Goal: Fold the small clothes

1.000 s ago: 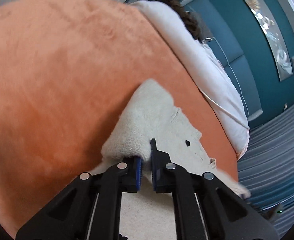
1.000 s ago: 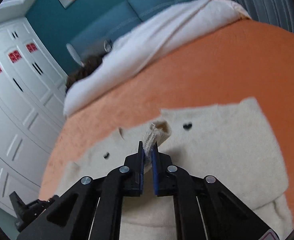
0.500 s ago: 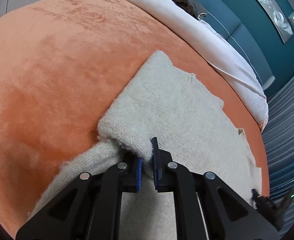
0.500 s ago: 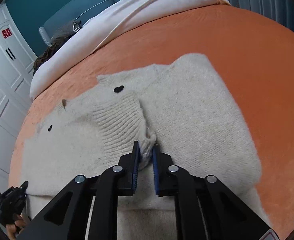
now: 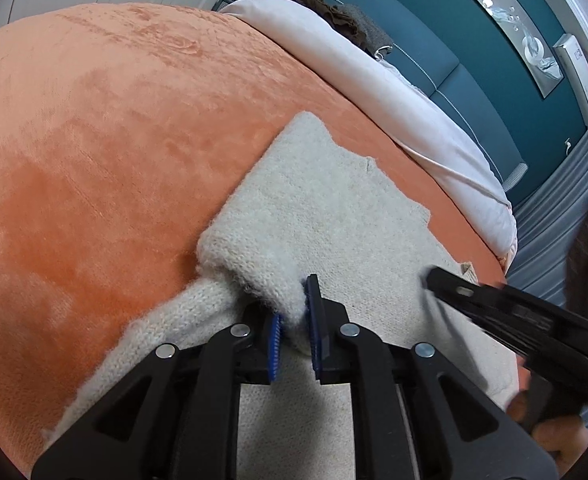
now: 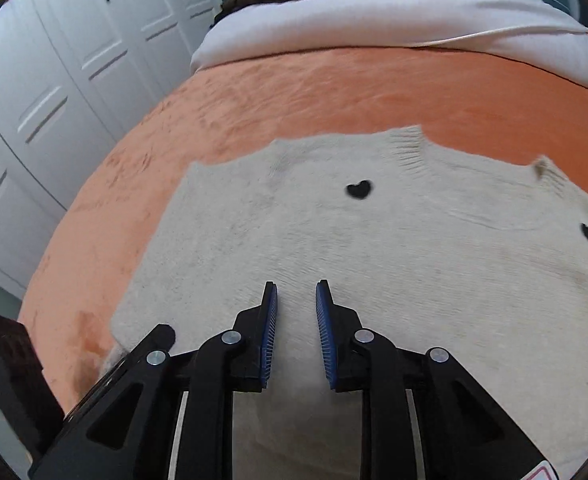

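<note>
A small cream knit sweater [image 5: 325, 200] lies on an orange blanket [image 5: 94, 140]. My left gripper [image 5: 295, 324] is shut on the sweater's folded edge, low over the fabric. In the right wrist view the sweater [image 6: 393, 240] lies flat, with small black hearts [image 6: 359, 189] on it. My right gripper [image 6: 295, 300] is open and empty just above the sweater. It also shows at the right of the left wrist view [image 5: 513, 316], held by a hand.
A white duvet [image 5: 373, 92] lies along the far side of the blanket, with dark hair [image 5: 313, 0] at its end. A teal headboard [image 5: 453, 72] stands behind. White wardrobe doors [image 6: 54, 80] stand at the left.
My right gripper has let go of the sweater's ribbed edge and opened; the sweater now lies flat under it. My left gripper still holds its fold, and the right gripper has come into its view.
</note>
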